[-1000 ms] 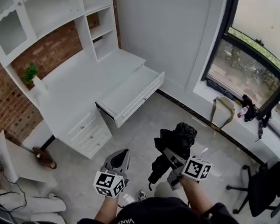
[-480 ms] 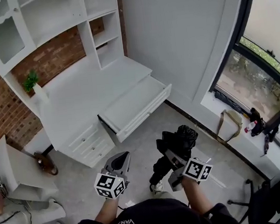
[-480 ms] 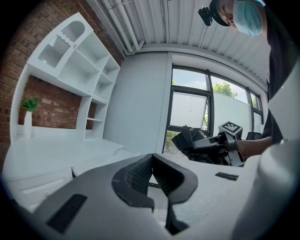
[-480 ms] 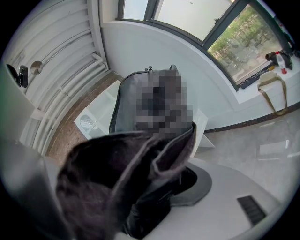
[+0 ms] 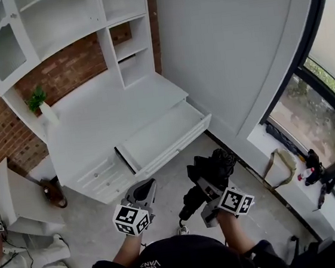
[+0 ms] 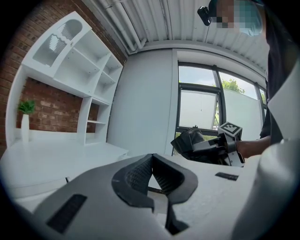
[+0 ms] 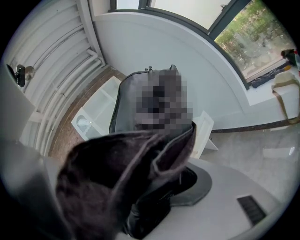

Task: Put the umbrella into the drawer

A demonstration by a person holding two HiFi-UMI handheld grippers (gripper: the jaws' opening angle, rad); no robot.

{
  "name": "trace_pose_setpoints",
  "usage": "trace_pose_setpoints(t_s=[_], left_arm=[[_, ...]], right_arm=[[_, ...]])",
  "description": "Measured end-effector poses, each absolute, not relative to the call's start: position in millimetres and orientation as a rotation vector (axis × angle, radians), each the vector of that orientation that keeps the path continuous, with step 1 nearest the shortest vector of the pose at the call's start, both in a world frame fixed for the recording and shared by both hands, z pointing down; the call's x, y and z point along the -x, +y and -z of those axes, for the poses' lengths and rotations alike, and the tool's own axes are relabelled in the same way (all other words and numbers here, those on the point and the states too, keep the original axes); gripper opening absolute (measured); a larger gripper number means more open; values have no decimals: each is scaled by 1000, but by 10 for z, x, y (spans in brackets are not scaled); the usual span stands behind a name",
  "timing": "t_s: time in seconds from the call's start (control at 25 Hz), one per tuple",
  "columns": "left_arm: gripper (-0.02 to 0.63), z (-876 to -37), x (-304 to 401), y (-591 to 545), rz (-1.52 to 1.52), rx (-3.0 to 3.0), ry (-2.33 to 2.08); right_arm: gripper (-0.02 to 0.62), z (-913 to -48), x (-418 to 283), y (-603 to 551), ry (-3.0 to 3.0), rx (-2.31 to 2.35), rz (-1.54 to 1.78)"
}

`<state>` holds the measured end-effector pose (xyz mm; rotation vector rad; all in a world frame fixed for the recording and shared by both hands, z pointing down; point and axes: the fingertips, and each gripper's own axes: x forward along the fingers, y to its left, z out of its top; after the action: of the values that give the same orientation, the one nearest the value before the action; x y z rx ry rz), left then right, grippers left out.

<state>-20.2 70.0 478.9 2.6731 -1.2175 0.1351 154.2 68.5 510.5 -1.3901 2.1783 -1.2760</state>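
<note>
Looking for the umbrella [image 5: 217,162], where has it got to?

Folded and black, it is clamped in the right tool [image 5: 202,183]. It is held in the air on the near side of the drawer [image 5: 178,149], well apart from it.

And the drawer itself?

It is pulled out from under the white worktop [image 5: 105,116], and its inside shows bare and white. Grey floor [image 5: 171,169] lies between it and the umbrella.

What about the left tool [image 6: 152,157]?

It hangs beside the right one, also on the drawer's near side. Its jaws meet at the tips with nothing between them.

What else is around?

Beyond the drawer and to its left, a small green plant [image 5: 36,98] stands on the worktop. White shelves [image 5: 64,16] rise above it against a brick wall [image 5: 66,61]. Right of the drawer comes a plain white wall [image 5: 235,38], then a tan bag [image 5: 278,169] below the window [image 5: 325,94].
</note>
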Motion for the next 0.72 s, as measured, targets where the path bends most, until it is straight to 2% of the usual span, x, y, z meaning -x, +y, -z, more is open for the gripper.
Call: trace_pose_setpoints(t_s=[0.28, 0.72], left_arm=[[8, -4927, 89, 363, -148, -2619, -1287], [8, -5036, 355, -526, -148, -2619, -1237]], right_arm=[[238, -5217, -1652, 197, 2242, 1358, 1304], [238, -5423, -1360, -551, 2188, 1401, 1358]])
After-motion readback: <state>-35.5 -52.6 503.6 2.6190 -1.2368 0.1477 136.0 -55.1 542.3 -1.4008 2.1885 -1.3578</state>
